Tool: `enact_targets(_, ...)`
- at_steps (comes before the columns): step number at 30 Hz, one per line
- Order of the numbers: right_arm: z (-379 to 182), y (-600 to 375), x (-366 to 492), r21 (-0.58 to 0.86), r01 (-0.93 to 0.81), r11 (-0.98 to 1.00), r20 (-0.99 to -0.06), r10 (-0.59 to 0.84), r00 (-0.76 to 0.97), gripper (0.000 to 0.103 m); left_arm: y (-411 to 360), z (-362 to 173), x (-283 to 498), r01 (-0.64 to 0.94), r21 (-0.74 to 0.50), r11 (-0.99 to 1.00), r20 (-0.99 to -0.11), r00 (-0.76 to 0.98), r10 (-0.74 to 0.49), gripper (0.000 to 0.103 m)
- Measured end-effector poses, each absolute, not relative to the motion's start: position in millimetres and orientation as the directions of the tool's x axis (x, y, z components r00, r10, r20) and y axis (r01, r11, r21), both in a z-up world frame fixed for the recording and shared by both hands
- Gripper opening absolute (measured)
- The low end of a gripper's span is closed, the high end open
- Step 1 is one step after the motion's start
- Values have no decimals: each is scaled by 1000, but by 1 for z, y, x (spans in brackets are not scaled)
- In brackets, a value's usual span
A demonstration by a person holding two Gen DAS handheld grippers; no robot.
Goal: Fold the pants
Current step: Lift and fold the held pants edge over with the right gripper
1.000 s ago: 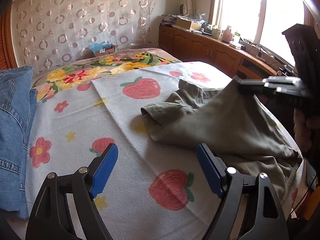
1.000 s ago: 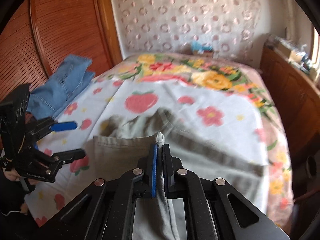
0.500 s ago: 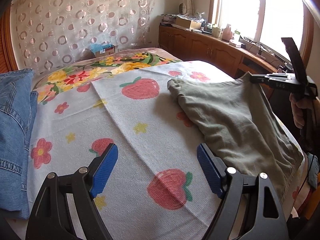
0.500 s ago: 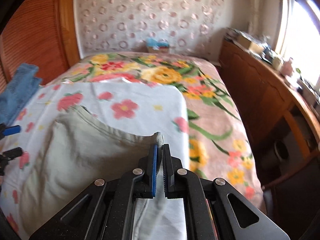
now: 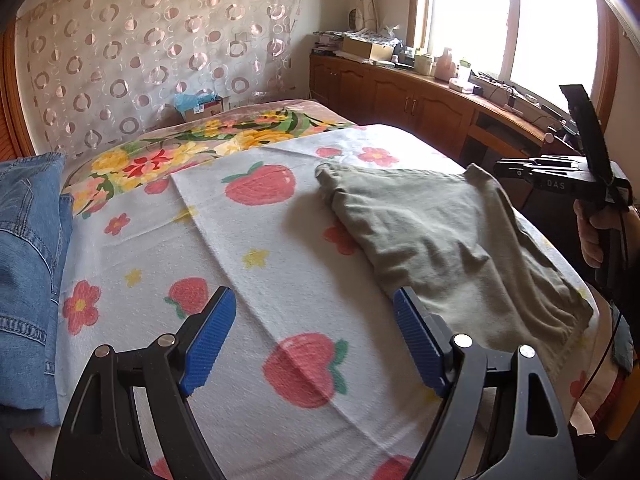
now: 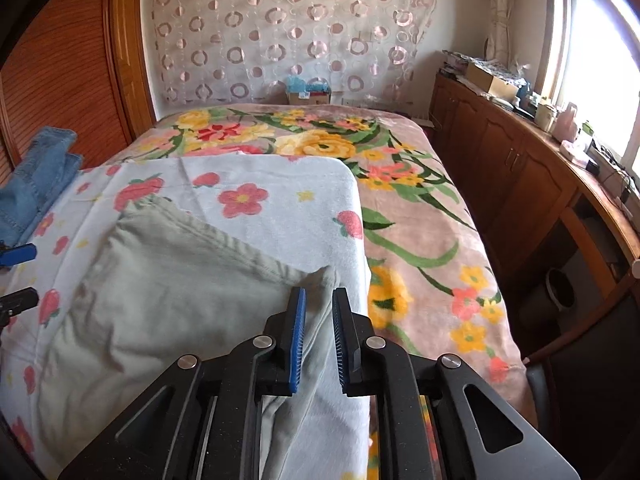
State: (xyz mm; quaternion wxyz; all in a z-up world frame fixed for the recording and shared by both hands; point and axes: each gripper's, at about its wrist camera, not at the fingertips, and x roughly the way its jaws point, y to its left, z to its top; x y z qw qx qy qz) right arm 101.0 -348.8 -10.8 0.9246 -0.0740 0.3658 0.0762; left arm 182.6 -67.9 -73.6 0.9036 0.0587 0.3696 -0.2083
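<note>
Folded grey-green cotton pants [image 5: 436, 236], long axis running from the near bed edge toward the circle-patterned curtain [image 5: 160, 48], right gripper [image 6: 319, 334] fingers slightly parted around a corner, housing lettered "DAS", left gripper [image 5: 310, 338] fingers spread wide, empty.

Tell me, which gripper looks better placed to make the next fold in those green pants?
Probably the right hand-held gripper: its part-open fingers straddle the pants' far corner. The left hand-held gripper, wide open, hovers over the blanket beside them.

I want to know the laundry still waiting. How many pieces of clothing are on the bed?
2 visible. The grey-green pants lie folded on the strawberry towel near the bed's window side. The blue jeans lie at the opposite edge. More may lie out of view.
</note>
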Motion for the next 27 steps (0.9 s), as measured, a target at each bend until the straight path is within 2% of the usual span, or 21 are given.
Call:
enact_targets(16,-18,-359,-24,2,-221,975,-703,158,693,15,-101,-76,131,460,-46,887,-705,614,-356,82)
enact_targets(17,-17,-359,-31,2,-218,976,-705,156,692,17,-102,-76,129,463,-47,885,-705,612,-357,82)
enact_targets(19,-18,-361,-41,4,-218,976,-712,155,685,34,-107,-76,122,471,-44,881,-704,611,-361,82)
enact_targets(27,-12,-358,-62,22,-217,976,-709,168,685,34,-120,-80,104,482,-29,876,-706,610,-360,82)
